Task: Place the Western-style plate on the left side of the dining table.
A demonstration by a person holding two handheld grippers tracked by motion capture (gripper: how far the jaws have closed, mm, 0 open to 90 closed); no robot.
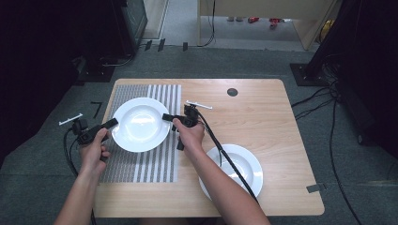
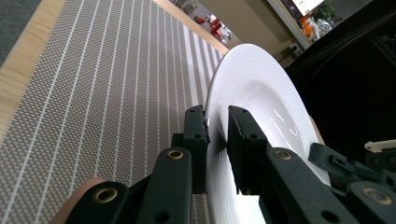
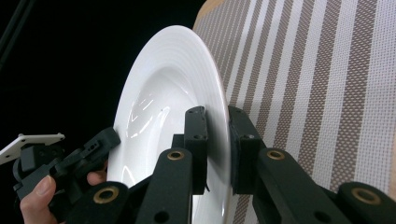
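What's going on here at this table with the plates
A person holds a white plate by its rim from both sides: the left gripper is clamped on its left edge, the right gripper on its right edge. The plate is over a striped placemat on the wooden table. A second white plate sits on the bare wood, partly under the person's right forearm.

No readable text, labels, brand marks, nos. or signs in any view. White plate (image 1: pixel 141 124): plain, no mark. Striped mat (image 1: pixel 155 164): pattern only, no lettering. Table (image 1: pixel 263 112): bare wood, no sticker w/ writing. Bright items on far shelf in left gripper view too small and blurred to read.
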